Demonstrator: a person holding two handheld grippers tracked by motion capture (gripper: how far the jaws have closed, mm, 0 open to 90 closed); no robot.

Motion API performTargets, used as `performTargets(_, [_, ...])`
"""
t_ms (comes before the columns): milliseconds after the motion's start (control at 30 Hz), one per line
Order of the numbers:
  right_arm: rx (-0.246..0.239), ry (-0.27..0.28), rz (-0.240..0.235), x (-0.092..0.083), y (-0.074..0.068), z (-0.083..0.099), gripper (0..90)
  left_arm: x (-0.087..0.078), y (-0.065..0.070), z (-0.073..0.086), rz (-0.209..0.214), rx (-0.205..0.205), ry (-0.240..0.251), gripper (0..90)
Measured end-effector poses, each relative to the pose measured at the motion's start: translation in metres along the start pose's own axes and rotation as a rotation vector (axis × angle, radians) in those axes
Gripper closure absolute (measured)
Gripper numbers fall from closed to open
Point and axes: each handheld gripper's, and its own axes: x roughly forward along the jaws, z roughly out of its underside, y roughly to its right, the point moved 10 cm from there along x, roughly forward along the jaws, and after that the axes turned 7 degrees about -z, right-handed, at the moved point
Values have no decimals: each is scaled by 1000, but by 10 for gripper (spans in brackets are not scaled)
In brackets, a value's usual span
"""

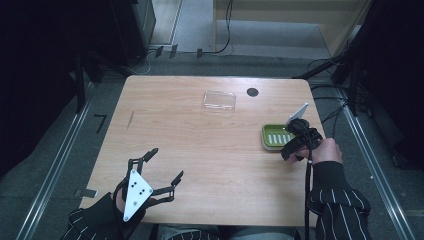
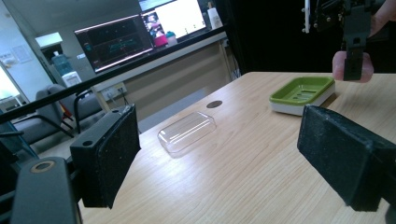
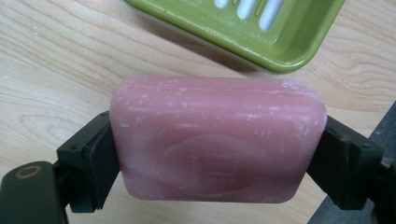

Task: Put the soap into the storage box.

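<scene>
Item 1: pink soap bar [image 3: 218,140], clamped by its 2 short ends in the right claw [image 3: 218,154], held above the counter [image 1: 210,150] just beside the soap dish; judged to be on its way into the dish.

Item 2: green soap dish [image 1: 274,135], slotted white insert, on the counter's right side near the edge, uncovered and ready to receive the bar.

Item 3: clear plastic lid [image 1: 219,100], lying well apart from the dish toward the far edge, likely set aside to leave the dish free.

Item 4: left claw [image 1: 165,167], jaws spread wide and gripping nothing, parked over the near left of the counter, apparently waiting.
</scene>
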Motion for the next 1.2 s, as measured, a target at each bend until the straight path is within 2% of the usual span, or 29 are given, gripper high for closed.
performTargets(1200, [-20,16,4,-6,8,-31,139,0,0,0,3,0,1,136])
